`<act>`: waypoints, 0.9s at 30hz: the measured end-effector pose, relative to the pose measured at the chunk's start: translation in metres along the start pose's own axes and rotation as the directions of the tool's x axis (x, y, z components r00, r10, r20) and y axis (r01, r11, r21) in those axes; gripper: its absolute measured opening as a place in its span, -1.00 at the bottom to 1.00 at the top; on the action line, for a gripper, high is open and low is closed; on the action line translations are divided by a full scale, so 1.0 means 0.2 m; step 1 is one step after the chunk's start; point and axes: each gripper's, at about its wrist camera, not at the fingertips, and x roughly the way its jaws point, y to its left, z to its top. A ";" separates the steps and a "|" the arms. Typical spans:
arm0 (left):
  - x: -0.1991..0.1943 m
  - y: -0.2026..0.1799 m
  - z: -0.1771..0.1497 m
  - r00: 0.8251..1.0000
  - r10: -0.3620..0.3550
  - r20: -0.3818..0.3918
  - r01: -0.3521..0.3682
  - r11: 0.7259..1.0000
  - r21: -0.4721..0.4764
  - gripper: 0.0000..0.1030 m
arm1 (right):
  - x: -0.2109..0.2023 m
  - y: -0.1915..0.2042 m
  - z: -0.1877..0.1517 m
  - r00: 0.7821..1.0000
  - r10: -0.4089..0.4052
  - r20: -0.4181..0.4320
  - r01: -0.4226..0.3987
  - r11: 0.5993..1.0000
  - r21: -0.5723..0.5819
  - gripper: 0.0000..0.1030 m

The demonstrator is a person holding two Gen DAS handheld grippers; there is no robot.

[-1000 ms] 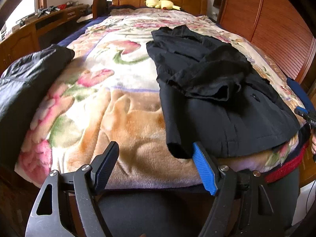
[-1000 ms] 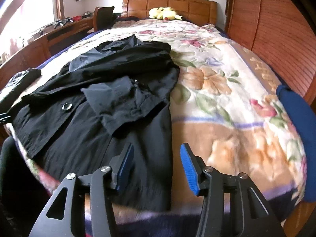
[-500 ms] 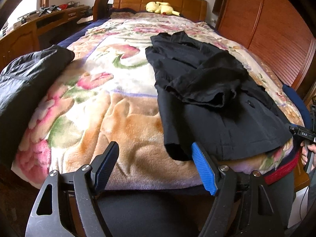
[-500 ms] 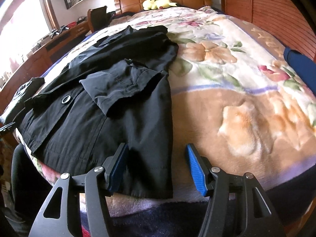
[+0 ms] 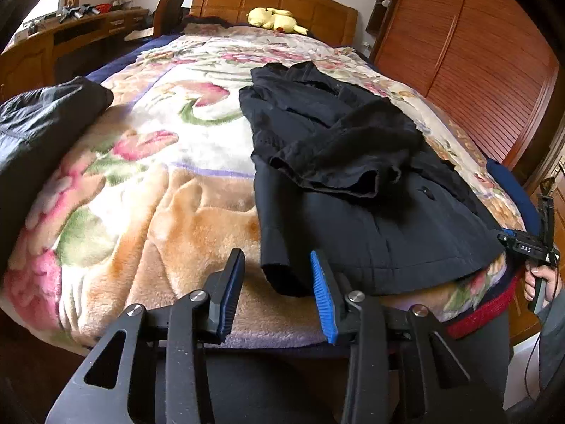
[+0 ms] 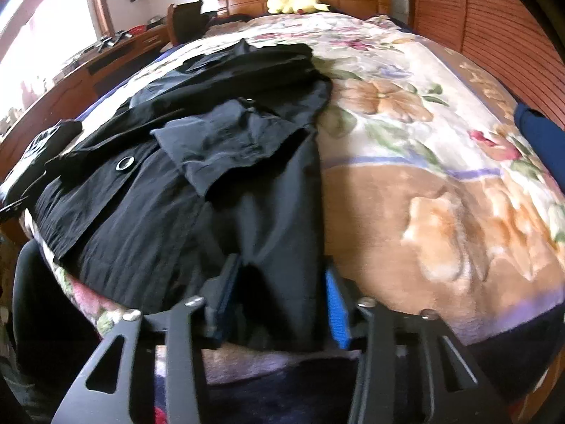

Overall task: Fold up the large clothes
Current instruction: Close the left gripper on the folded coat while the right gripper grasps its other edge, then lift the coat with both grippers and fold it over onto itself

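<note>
A black coat lies spread on the floral blanket, one sleeve folded across its front and its hem at the bed's near edge. My left gripper hovers at the hem's left corner. Its jaws are closing, the corner sits between the fingers, and a gap shows on each side. In the right wrist view the coat fills the left half. My right gripper straddles the hem's right corner, jaws closing with the fabric between the pads; that view is blurred. A hand holds that gripper at the coat's far right.
A dark jacket lies on the bed's left edge. A yellow plush toy rests by the headboard. A blue cloth lies at the right edge beside louvred wooden doors. A wooden desk runs along the left.
Both pairs of jaws have narrowed. My right gripper has pushed forward onto the coat's hem, so fabric now lies between its fingers. The left gripper has stayed by the hem's left corner.
</note>
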 end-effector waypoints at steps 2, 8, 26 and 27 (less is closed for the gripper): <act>0.00 0.00 -0.01 1.000 -0.002 0.000 0.002 1.000 0.000 -0.23 | 0.00 0.01 0.00 1.000 0.000 -0.004 0.000 1.000 -0.017 -0.37; 0.00 -0.01 -0.01 1.000 -0.026 0.009 0.026 1.000 0.015 -0.84 | 0.01 0.01 0.01 0.999 0.049 0.008 -0.049 0.998 -0.034 -0.75; -0.70 -0.25 0.26 0.941 -0.115 0.319 0.067 0.985 0.160 -0.91 | -0.72 0.10 0.13 0.927 0.117 0.357 -0.113 0.993 -0.033 -0.83; -0.73 -0.25 0.25 0.937 -0.116 0.329 0.065 0.985 0.160 -0.91 | -0.77 0.10 0.12 0.920 0.123 0.371 -0.120 0.992 -0.032 -0.83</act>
